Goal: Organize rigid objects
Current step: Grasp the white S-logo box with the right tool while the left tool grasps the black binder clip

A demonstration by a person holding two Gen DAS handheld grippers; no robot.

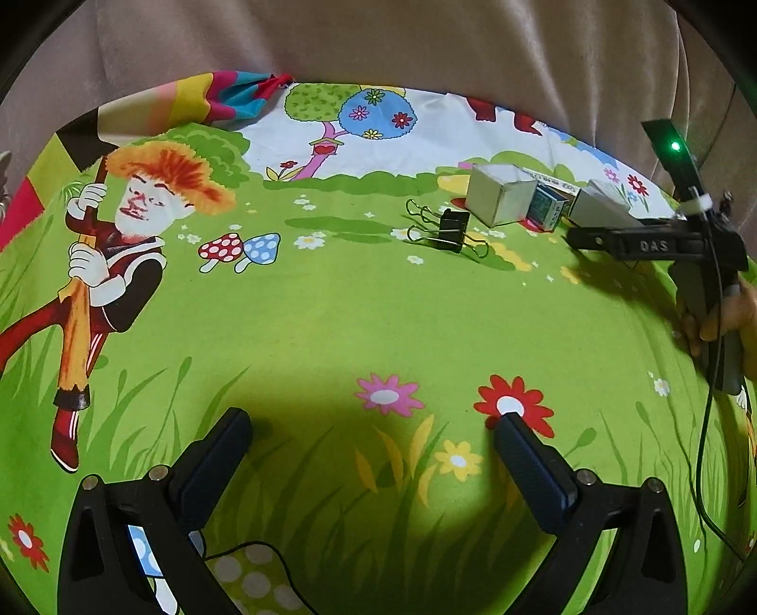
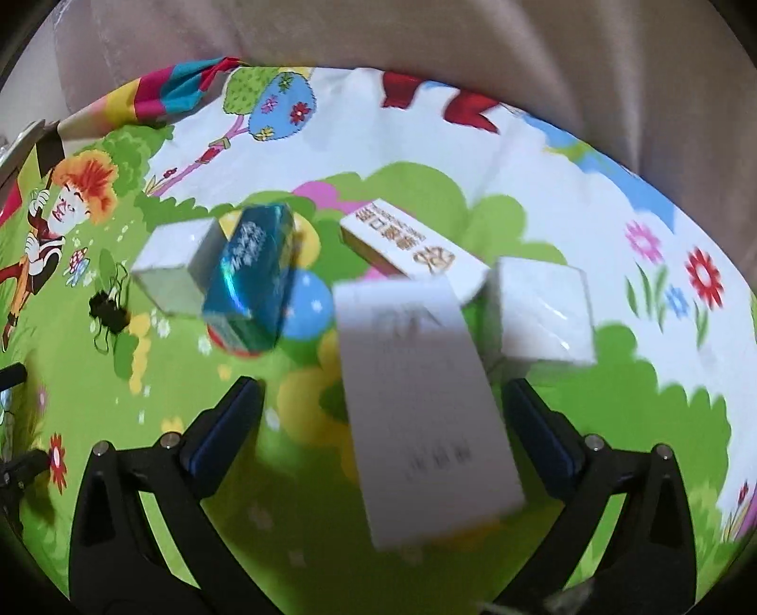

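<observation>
On the cartoon-print cloth lies a cluster of small boxes. In the right wrist view a long white box [image 2: 421, 407] lies blurred between the fingers of my right gripper [image 2: 383, 392], which is open, with a gap at each pad. Around it are a teal box [image 2: 255, 279], a white box [image 2: 172, 265] at the left, a white box with orange lettering [image 2: 411, 246] behind, and a white box [image 2: 544, 312] at the right. Black binder clips [image 1: 449, 232] lie left of the boxes [image 1: 501, 198]. My left gripper [image 1: 371, 421] is open over bare cloth, well short of them.
A beige curtain [image 1: 378, 42] hangs behind the table's far edge. A striped cloth [image 1: 213, 99] is bunched at the back left. In the left wrist view my right gripper [image 1: 582, 239] reaches in from the right, held by a hand [image 1: 724, 317], with a cable trailing below it.
</observation>
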